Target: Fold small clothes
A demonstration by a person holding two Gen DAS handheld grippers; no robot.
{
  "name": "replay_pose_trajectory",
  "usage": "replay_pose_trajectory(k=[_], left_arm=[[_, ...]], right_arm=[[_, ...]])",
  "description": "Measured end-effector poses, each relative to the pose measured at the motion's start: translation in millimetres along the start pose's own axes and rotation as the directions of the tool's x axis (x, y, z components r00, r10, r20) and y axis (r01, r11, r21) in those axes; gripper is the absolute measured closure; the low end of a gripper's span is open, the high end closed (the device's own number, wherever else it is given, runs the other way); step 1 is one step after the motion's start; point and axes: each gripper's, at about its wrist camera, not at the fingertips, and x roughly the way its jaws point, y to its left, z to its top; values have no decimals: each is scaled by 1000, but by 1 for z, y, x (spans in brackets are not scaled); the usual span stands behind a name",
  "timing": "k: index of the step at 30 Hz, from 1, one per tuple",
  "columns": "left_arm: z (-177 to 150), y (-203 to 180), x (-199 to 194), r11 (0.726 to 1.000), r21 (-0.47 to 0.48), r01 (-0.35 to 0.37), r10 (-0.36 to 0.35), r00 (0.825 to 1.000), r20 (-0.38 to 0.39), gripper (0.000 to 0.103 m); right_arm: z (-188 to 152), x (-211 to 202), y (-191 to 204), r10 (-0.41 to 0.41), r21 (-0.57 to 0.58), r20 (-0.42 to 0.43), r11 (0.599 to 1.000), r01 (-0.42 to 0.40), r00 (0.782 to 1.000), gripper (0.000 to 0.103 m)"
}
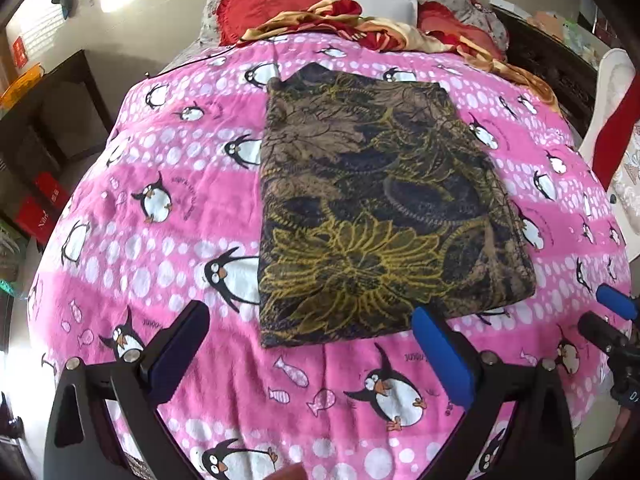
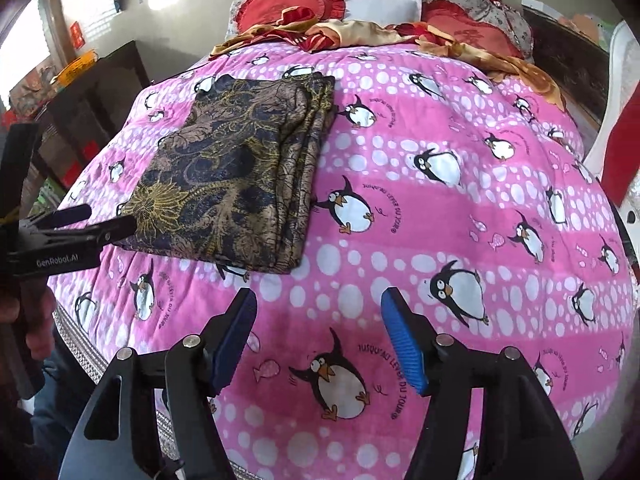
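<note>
Two grippers hang over a bed covered by a pink blanket [image 1: 168, 168] printed with penguins and white dots. On it lies one folded cloth [image 1: 380, 208], brown and dark blue with yellow flower outlines, pressed into a neat rectangle; in the right wrist view the same cloth [image 2: 236, 168] sits toward the left side of the blanket, its stacked layers showing along the right edge. The left gripper [image 1: 312, 340] has its jaws spread wide and grasps nothing: its blue-padded tips sit at the near edge of the cloth, the right-hand tip overlapping that edge in the picture, though whether it touches cannot be told. The right gripper [image 2: 318, 328] is likewise released, jaws apart and empty, held above bare blanket just beside the near right corner of the cloth. From the right wrist view the left gripper [image 2: 108, 220] shows side on at the cloth's near left corner. At the head of the bed lie red pillows [image 1: 256, 8] and a crumpled red and gold sheet [image 1: 360, 28].
</note>
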Motion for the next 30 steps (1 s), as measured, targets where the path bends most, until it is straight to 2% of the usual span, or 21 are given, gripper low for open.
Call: replay_pose_trajectory(k=[6,9,11,14,17,18,19,24,28,30], left_arm=[[-2,1,-4,998,-27,57,-58,998,-22,0],[-4,-2,-7,999,-21,31,-32,999,-42,0],[-5,-5,-11,1000,-23,-17,16,999,-35,0],[-7,-10,-15,1000,-15,-10,10,999,-34,0],[-7,-19,-19,999,19,-35,35,999,-34,0],[-6,-20,-19,999,24,-40,41,999,-34,0],[-6,-22,-20,999,27,-44,45,998,-32,0],[-5,-24,-22,999,26,-28,29,999,-30,0],[-6,-19,-24,999,-15,36,-36,999,-28,0],[-6,-18,-28,999,-8,44,-44,999,-9,0]], right_arm=[[2,-8,1,-1,-15,19,1000,2,1000,24],[6,-14,3,-8,-29,28,1000,8,1000,24],[8,-15,3,-12,-36,28,999,13,1000,24],[10,-16,4,-32,-51,20,998,33,999,23],[11,-15,6,-53,-66,-2,996,53,999,11],[11,-16,8,-63,-75,-10,995,62,998,2],[11,-17,9,-63,-81,-7,995,62,998,0],[15,-29,11,-76,-84,28,993,78,997,0],[18,-34,10,-71,-72,48,995,74,996,0],[18,-34,11,-64,-76,47,995,67,997,0]])
